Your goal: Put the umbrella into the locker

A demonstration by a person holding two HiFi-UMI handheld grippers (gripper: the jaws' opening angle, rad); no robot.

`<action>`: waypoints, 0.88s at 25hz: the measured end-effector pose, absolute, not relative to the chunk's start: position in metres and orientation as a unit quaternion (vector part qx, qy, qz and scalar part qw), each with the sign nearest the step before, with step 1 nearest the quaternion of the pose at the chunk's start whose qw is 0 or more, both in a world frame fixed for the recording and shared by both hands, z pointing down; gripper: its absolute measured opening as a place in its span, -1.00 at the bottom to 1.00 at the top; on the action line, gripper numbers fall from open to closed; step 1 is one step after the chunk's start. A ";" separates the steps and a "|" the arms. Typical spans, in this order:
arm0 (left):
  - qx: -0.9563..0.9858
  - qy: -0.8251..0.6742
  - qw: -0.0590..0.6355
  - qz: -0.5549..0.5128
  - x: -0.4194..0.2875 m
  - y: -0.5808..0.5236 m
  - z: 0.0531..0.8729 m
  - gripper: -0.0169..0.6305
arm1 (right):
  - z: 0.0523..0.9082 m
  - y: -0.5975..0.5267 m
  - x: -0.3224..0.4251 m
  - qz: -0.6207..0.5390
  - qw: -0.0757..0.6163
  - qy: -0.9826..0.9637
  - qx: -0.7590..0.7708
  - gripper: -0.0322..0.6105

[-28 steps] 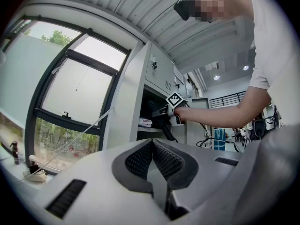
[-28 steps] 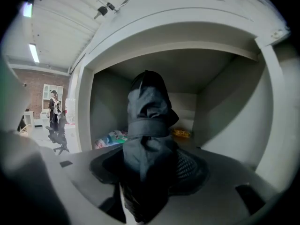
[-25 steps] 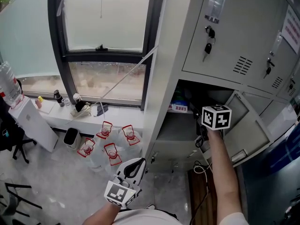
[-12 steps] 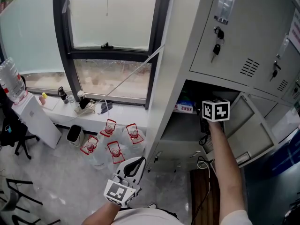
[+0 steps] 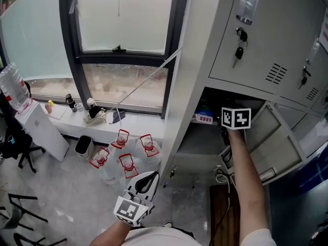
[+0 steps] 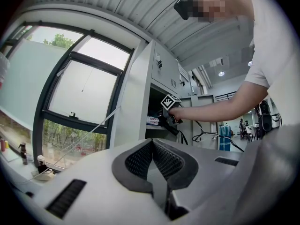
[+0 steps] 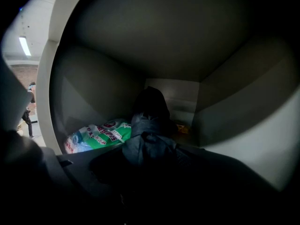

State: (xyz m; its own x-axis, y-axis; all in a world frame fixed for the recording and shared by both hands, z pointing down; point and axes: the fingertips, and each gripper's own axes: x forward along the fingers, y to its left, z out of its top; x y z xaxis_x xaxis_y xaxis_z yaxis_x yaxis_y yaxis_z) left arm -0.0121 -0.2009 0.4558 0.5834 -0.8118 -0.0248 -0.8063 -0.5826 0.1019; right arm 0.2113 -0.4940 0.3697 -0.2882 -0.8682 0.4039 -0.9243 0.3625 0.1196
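The right tool (image 7: pixel 150 156), inside the open locker (image 5: pixel 190 76), clasps the near end of the dark folded umbrella (image 7: pixel 149 125), whose long axis runs straight ahead toward the locker's back wall, while the left tool (image 5: pixel 147 181), clenched empty, hangs well outside the locker.

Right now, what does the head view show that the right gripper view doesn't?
Only the head view shows the window, the water jugs on the floor and the left hand-held gripper. Only the right gripper view shows the dark umbrella up close, reaching into the compartment. Both views show the open locker.
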 end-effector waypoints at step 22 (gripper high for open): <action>0.879 -0.474 0.025 -0.038 -0.009 -0.201 0.447 -0.88 | 0.370 -0.518 0.227 0.148 0.165 -0.795 0.565 -0.03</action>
